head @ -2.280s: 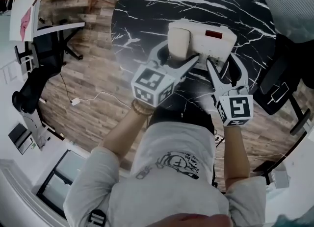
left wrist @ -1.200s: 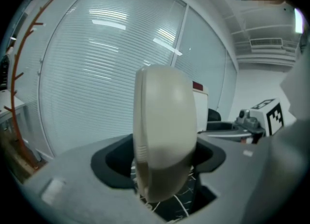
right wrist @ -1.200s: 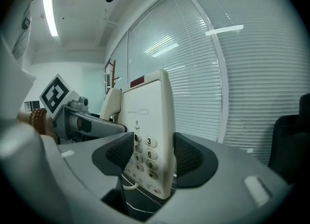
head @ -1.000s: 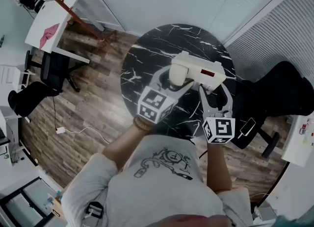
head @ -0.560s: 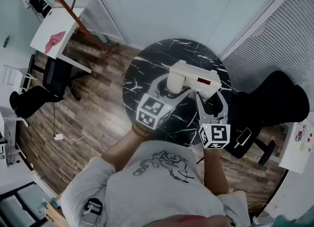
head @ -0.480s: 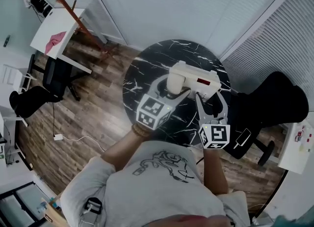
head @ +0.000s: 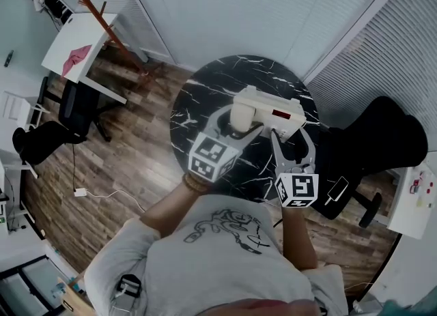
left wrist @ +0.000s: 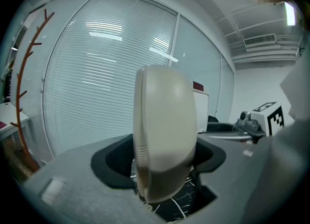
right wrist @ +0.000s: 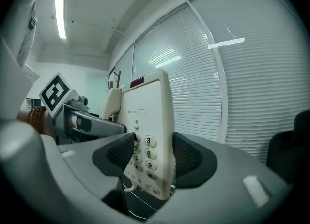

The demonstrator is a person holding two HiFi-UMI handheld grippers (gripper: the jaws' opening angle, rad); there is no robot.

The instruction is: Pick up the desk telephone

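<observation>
The left claw (left wrist: 162,160) is clamped across the cream handset (left wrist: 164,121), its dark pads pressing on either flank of the rounded end, which stands up between them and fills the middle of the left gripper view. The right claw (right wrist: 152,157) is closed on the other end of the desk telephone (head: 273,113), one pad on the keypad (right wrist: 144,156) face and the other on the back of the body, so the number keys sit right at the inner pad. Seen from the head view, the two claws reach forward side by side, and the telephone spans between their tips, the handset lying in its cradle at the left claw's end and a small red panel (head: 280,113) just beyond the right claw. Below both claws lies the round black marble tabletop (head: 205,96); its white veining shows under the handset and under the keypad edge, and a thin cord (right wrist: 127,187) hangs from the base near the right claw. Past the claws are white window blinds (right wrist: 242,92), and off to the right claw's outer side stands a black office chair (head: 389,137) on the wood floor (head: 130,158). The step in hand looks like the lift itself: the grasp is made at both ends and the telephone seems carried just over the tabletop, though how clear it is cannot be told for certain. The next move calls for both claws to rise together and level, keeping the handset from slipping off its cradle and minding the trailing cord
</observation>
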